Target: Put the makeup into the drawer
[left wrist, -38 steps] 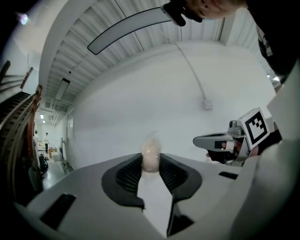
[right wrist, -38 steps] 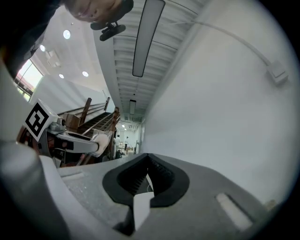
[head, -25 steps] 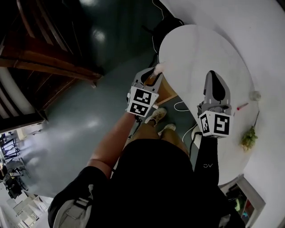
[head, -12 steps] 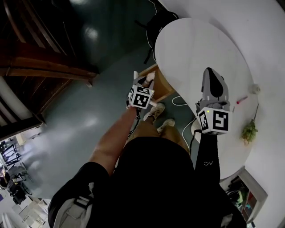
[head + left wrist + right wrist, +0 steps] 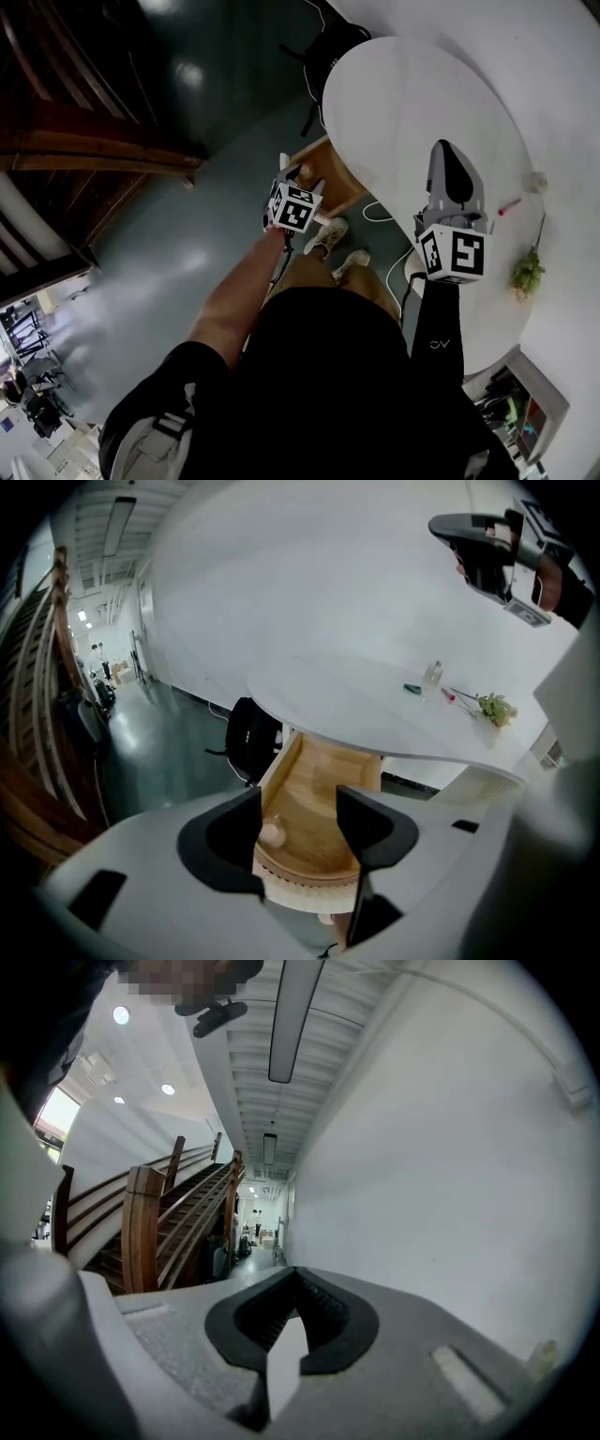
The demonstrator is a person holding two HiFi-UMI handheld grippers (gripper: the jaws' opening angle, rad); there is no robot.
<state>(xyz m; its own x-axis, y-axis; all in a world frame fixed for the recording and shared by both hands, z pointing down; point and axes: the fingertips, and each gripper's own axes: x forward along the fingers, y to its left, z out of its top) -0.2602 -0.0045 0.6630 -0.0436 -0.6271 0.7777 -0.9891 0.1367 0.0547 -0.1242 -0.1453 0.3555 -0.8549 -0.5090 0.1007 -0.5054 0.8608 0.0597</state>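
Note:
A pale pink round makeup item (image 5: pixel 273 833) lies on the floor of the open wooden drawer (image 5: pixel 323 780), near its front left corner. My left gripper (image 5: pixel 298 803) hangs just above the drawer, pointing down into it. Its jaws have just been opening and stand wide apart with nothing between them. From the head view, the left gripper (image 5: pixel 298 178) is over the drawer (image 5: pixel 342 192), which juts out from under the white table (image 5: pixel 412 103). My right gripper (image 5: pixel 448 150) is held level above the table, its jaws shut and empty (image 5: pixel 296 1279).
A small glass (image 5: pixel 536 180), a red pen (image 5: pixel 509 205) and a green sprig (image 5: pixel 527 272) lie on the table's right end. A black chair (image 5: pixel 328 47) stands beyond the drawer. The person's legs and shoes (image 5: pixel 330 242) are beside the drawer. A wooden staircase (image 5: pixel 84 131) is at the left.
The left gripper sank from the table's edge down to the drawer. It held the pink item before; its jaws have since opened and the item lies in the drawer. The right gripper stayed put.

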